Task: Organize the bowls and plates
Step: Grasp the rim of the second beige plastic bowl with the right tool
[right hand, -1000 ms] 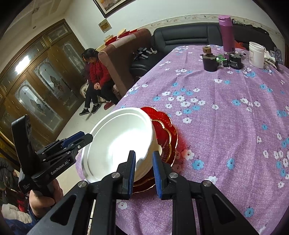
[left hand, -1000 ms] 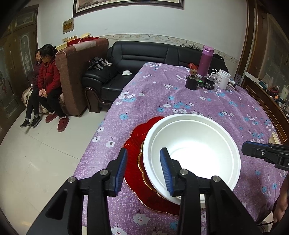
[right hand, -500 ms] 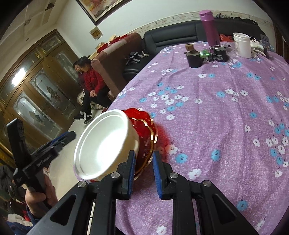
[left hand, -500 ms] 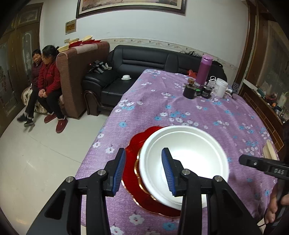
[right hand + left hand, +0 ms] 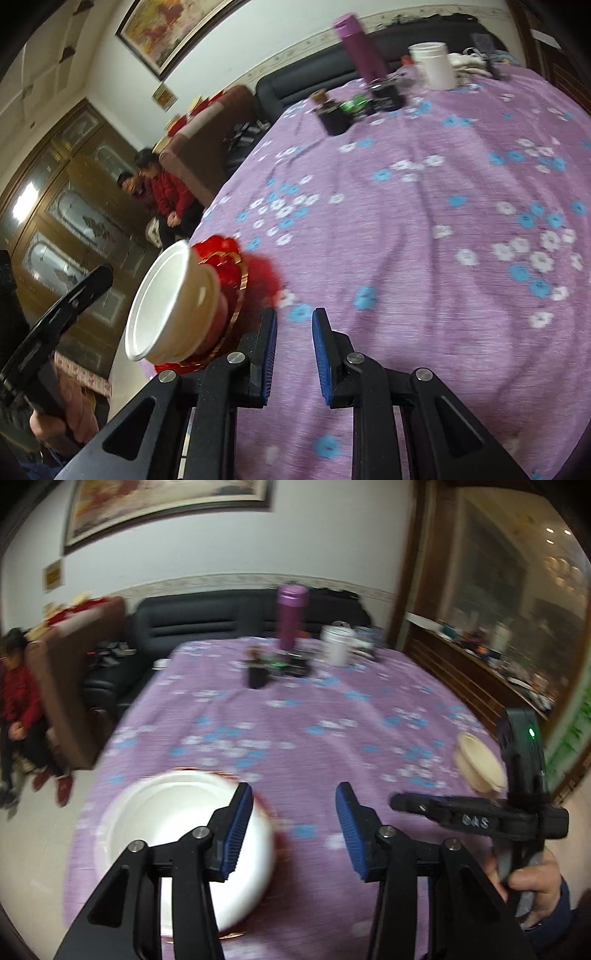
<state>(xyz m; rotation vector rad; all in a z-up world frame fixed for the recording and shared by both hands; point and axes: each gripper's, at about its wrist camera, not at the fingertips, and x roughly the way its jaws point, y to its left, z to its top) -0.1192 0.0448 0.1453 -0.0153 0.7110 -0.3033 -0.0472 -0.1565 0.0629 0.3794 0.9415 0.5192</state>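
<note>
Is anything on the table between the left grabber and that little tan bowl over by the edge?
Nothing visible on the tablecloth lies between the left gripper and the tan bowl. Only the right gripper hangs nearby.

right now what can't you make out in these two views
- Red plate, left wrist view: mostly hidden under the white bowl and motion-blurred.
- Beige dish, left wrist view: blurred and partly behind the right hand-held gripper, so its type is unclear.
- Small dark items, right wrist view: too small and blurred to identify.
</note>
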